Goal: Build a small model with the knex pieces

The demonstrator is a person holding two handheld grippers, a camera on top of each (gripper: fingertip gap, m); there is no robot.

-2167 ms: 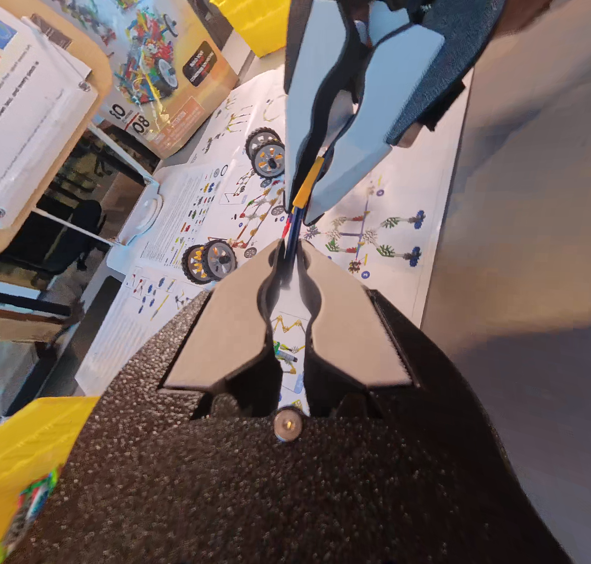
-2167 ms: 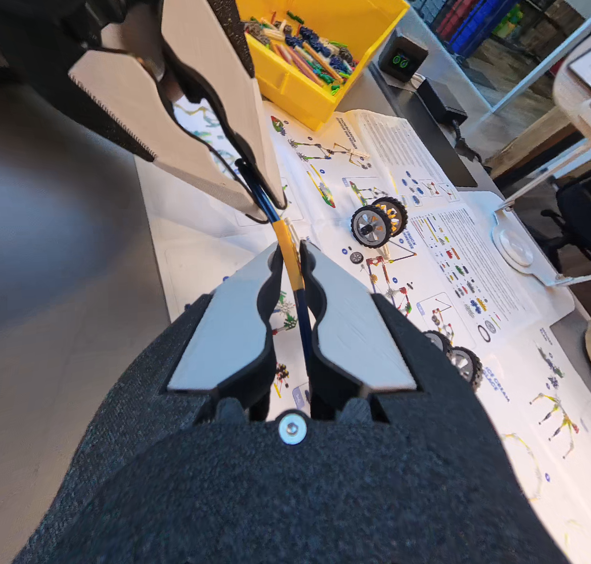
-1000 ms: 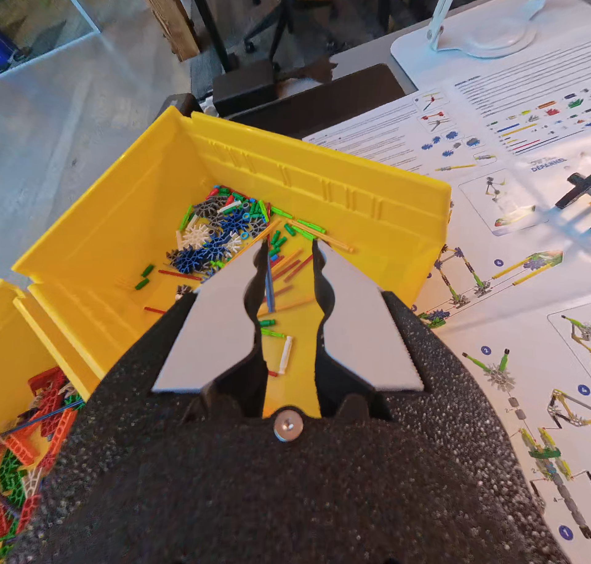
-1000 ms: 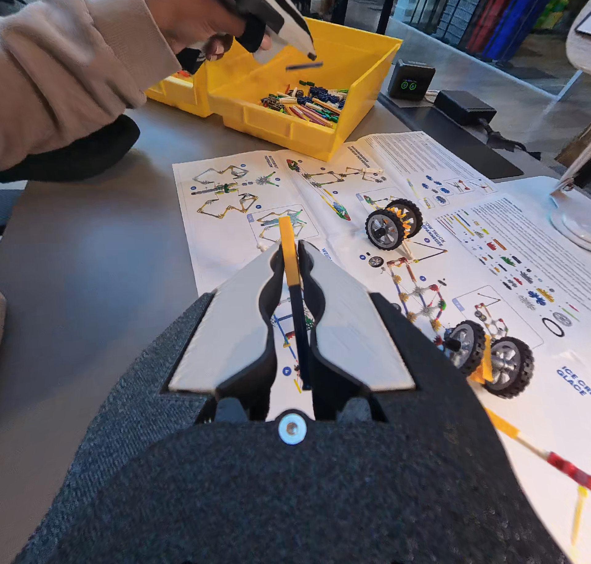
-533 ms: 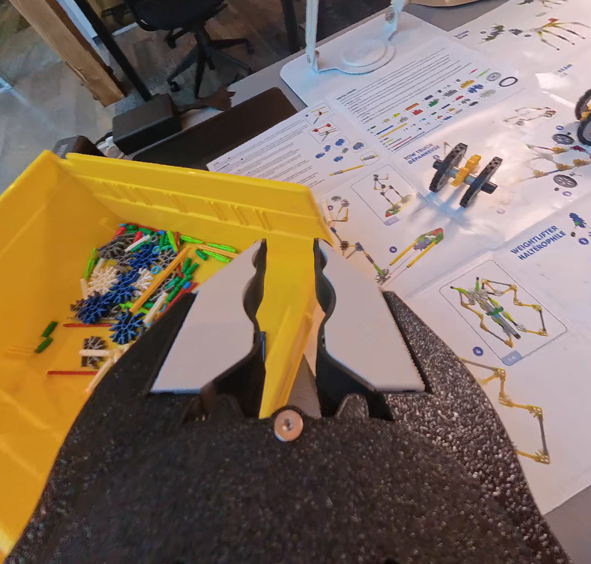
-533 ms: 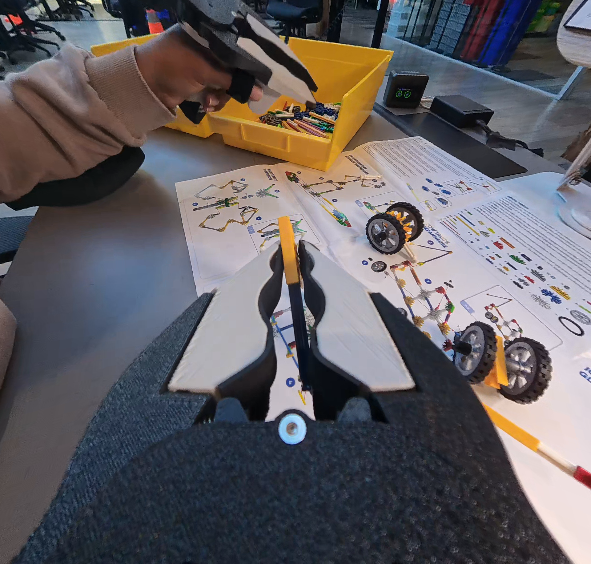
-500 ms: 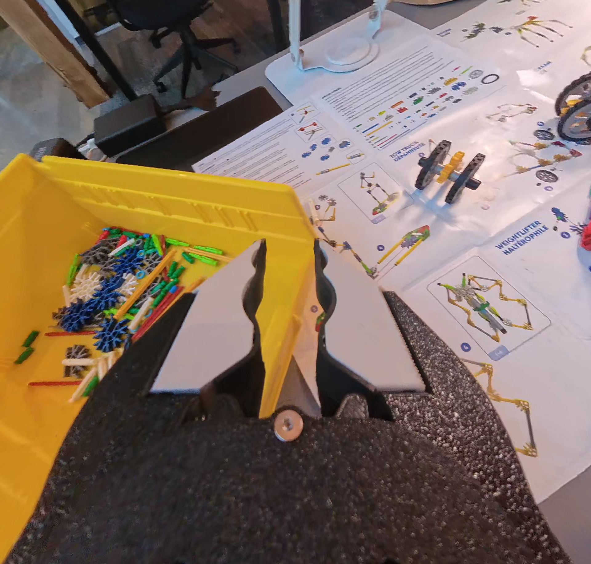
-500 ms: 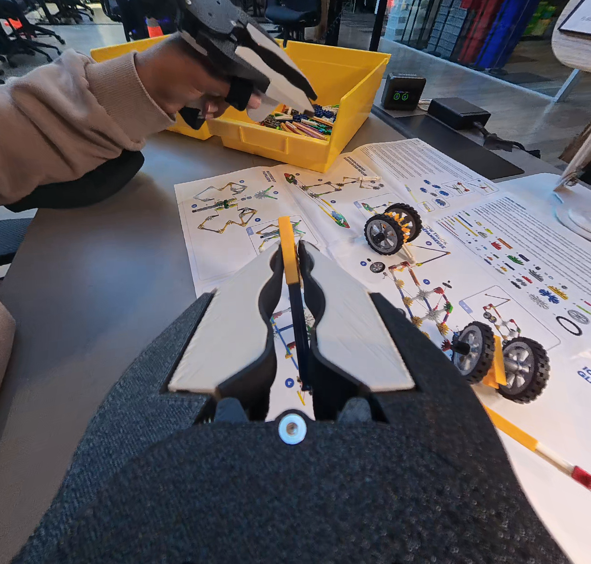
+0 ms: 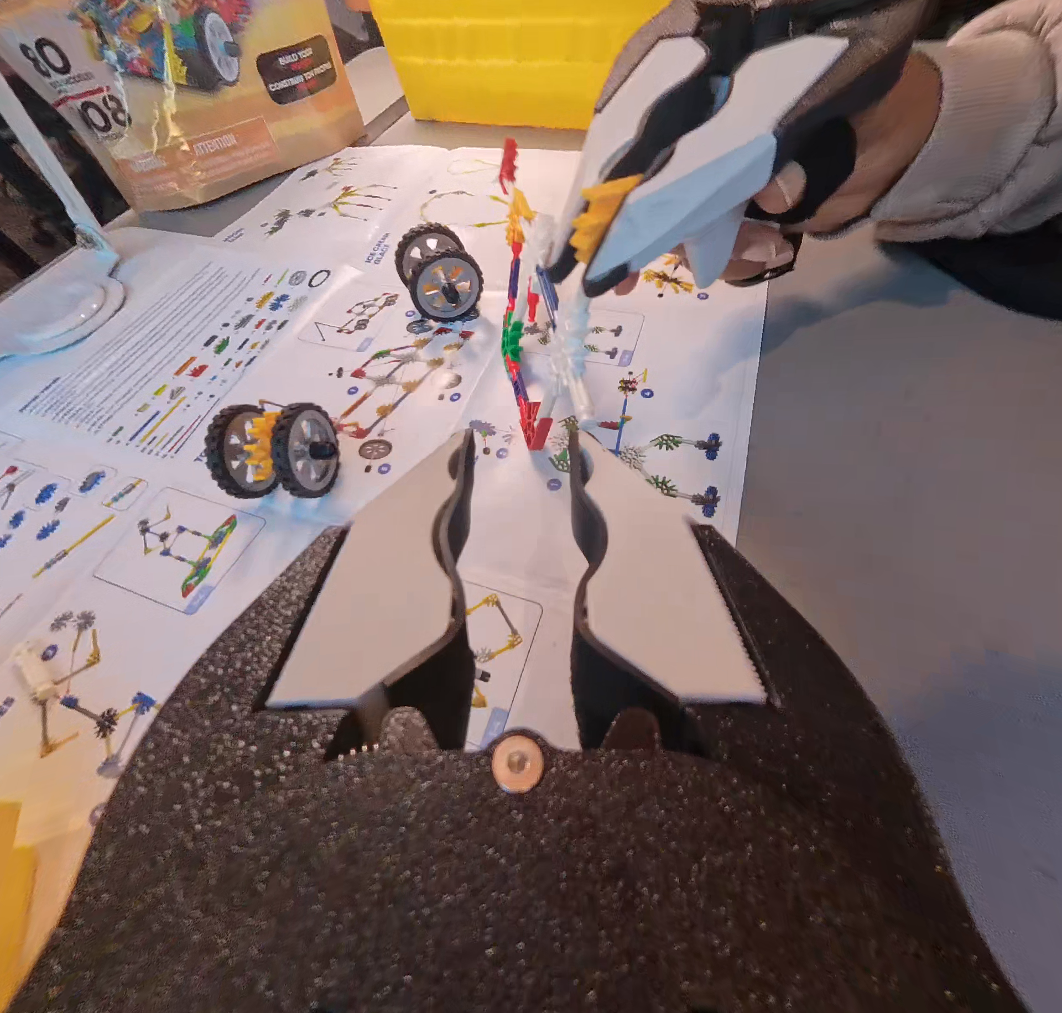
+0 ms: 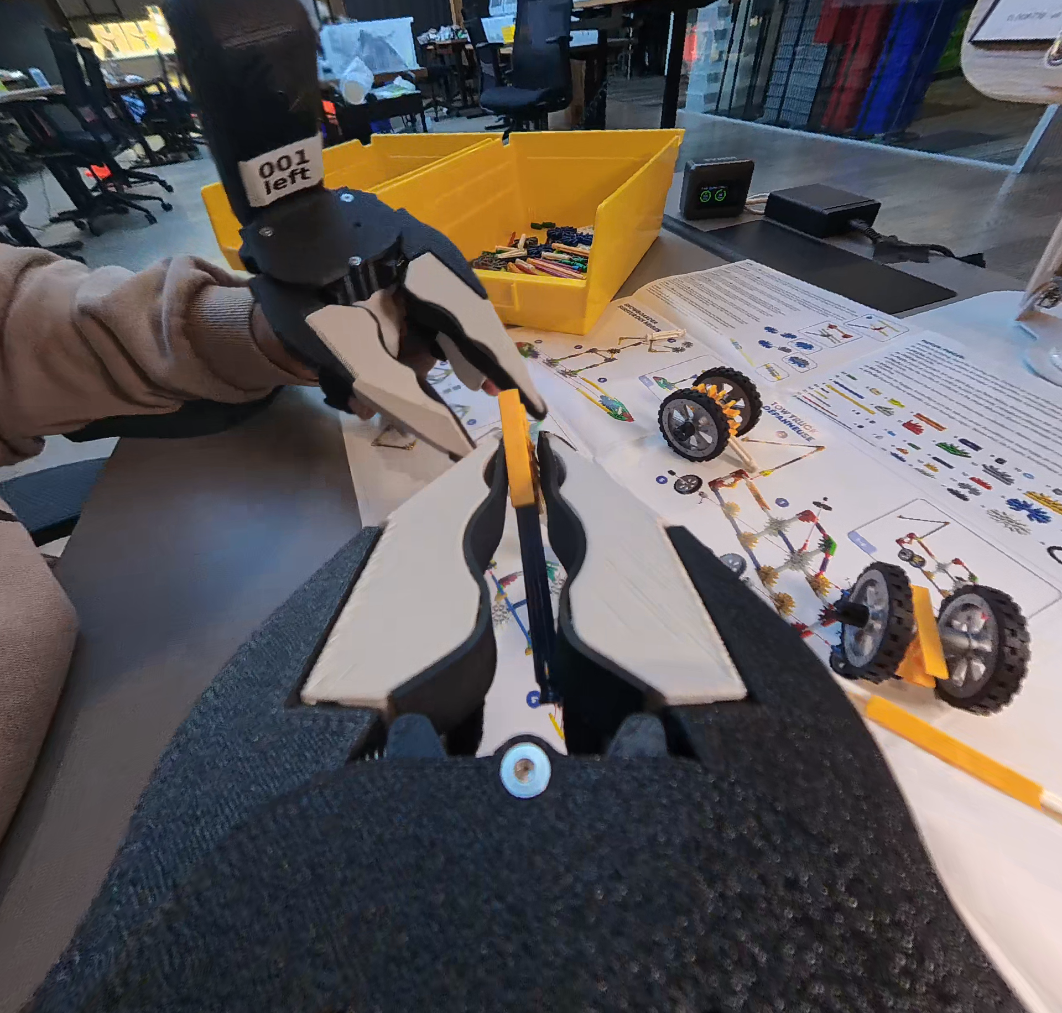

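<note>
While left hand-held gripper point(image 10: 506, 428) gapes, right hand-held gripper point(image 10: 526, 457) apparently pinches yellow connector point(image 10: 515, 457).

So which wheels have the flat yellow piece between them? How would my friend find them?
Look at the big white instruction sheet on the table. Two pairs of black wheels sit on it; the nearer wheel pair is by the right gripper, beside a long yellow rod. Only it has a flat yellow plate between its wheels.

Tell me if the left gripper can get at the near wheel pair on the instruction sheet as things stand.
Probably yes. The left gripper is open and holds nothing, and the wheel pair stands in the open on the instruction sheet, just left of its fingers, with nothing between them.
</note>
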